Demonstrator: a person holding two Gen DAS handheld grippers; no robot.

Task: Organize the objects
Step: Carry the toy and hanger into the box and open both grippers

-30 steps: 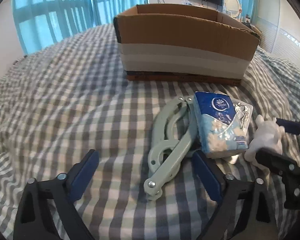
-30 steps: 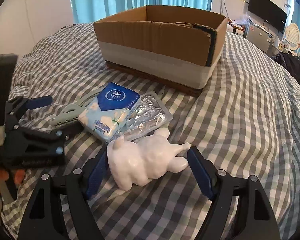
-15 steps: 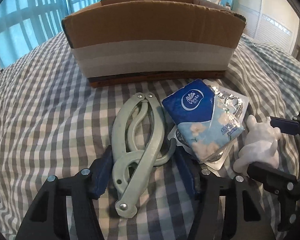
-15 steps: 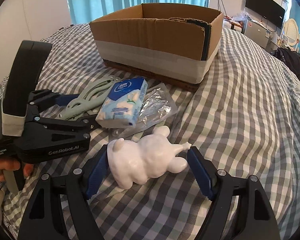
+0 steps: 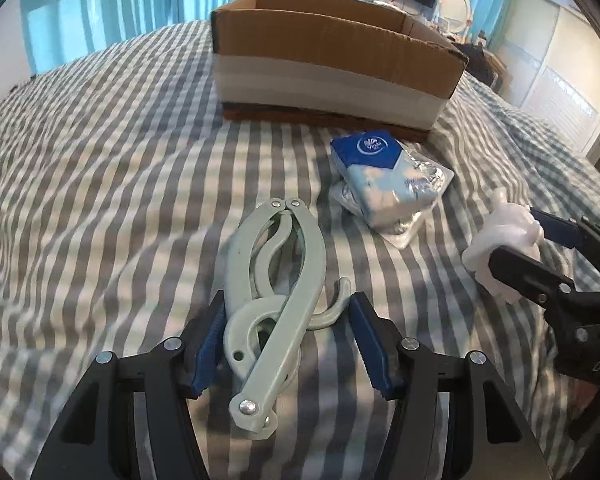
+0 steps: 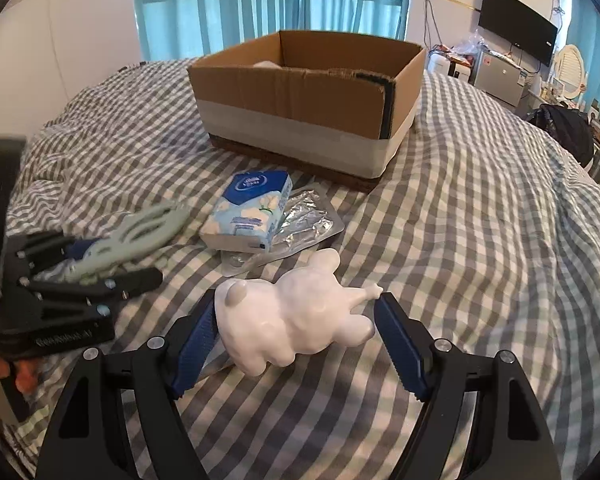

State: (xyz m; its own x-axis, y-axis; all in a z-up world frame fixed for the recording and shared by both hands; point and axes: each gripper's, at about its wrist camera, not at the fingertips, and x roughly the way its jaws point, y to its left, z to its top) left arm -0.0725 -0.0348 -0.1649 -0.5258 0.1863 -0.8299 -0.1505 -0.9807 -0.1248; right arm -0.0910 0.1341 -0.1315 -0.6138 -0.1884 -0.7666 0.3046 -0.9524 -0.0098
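A pale green folding hanger [image 5: 276, 280] lies between the blue pads of my left gripper [image 5: 290, 338]; the left pad touches it, the right pad stands just off its hook. A white animal figurine [image 6: 296, 320] sits between the pads of my right gripper [image 6: 296, 346], touching both pads. A blue tissue pack [image 5: 380, 168] lies on a foil blister pack [image 6: 308, 224] in front of an open cardboard box [image 6: 300, 108]. In the right wrist view the hanger [image 6: 140, 232] and left gripper [image 6: 92, 276] show at the left.
Everything lies on a bed with a grey-and-white checked cover [image 6: 480, 220]. The box holds something pale [image 6: 266, 65] at its far side. Curtained windows, a TV and furniture stand behind the bed.
My left gripper has narrowed around the hanger, and the hanger now sits away from the tissue pack. My right gripper has stayed around the figurine and the view has risen slightly.
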